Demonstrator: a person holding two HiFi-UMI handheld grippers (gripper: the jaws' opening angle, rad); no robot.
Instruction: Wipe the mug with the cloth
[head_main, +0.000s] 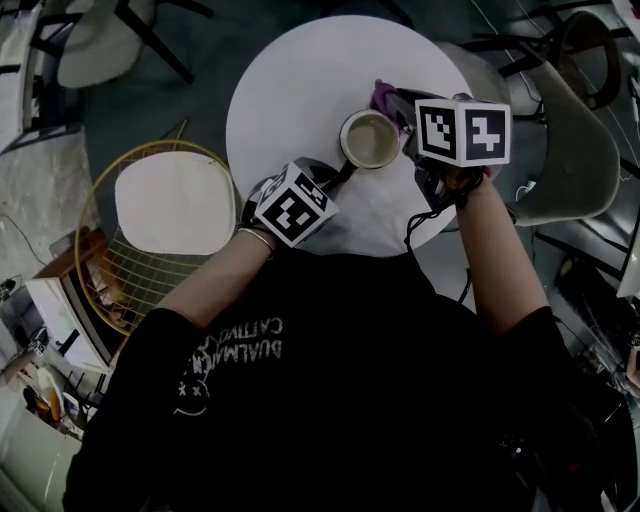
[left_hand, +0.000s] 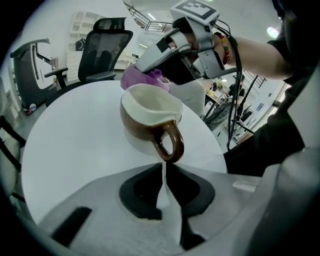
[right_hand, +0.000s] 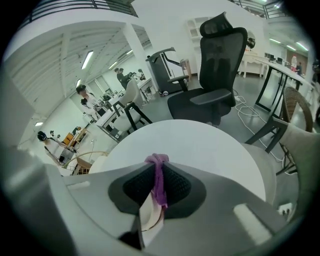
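Note:
A brown mug (head_main: 370, 138) with a white inside stands on the round white table (head_main: 300, 80). In the left gripper view the mug (left_hand: 147, 112) turns its handle (left_hand: 170, 142) toward me, and my left gripper (left_hand: 164, 167) is shut on the handle's lower end with its tips. My right gripper (right_hand: 157, 165) is shut on a purple cloth (right_hand: 159, 182). That gripper (left_hand: 147, 64) reaches over from the far side and holds the cloth (left_hand: 142, 77) against the mug's far rim. In the head view the cloth (head_main: 383, 97) shows just behind the mug.
A yellow wire chair with a white cushion (head_main: 175, 200) stands left of the table, a grey chair (head_main: 575, 150) to its right. A black office chair (right_hand: 215, 65) is beyond the table. People stand far off in the room (right_hand: 85, 97).

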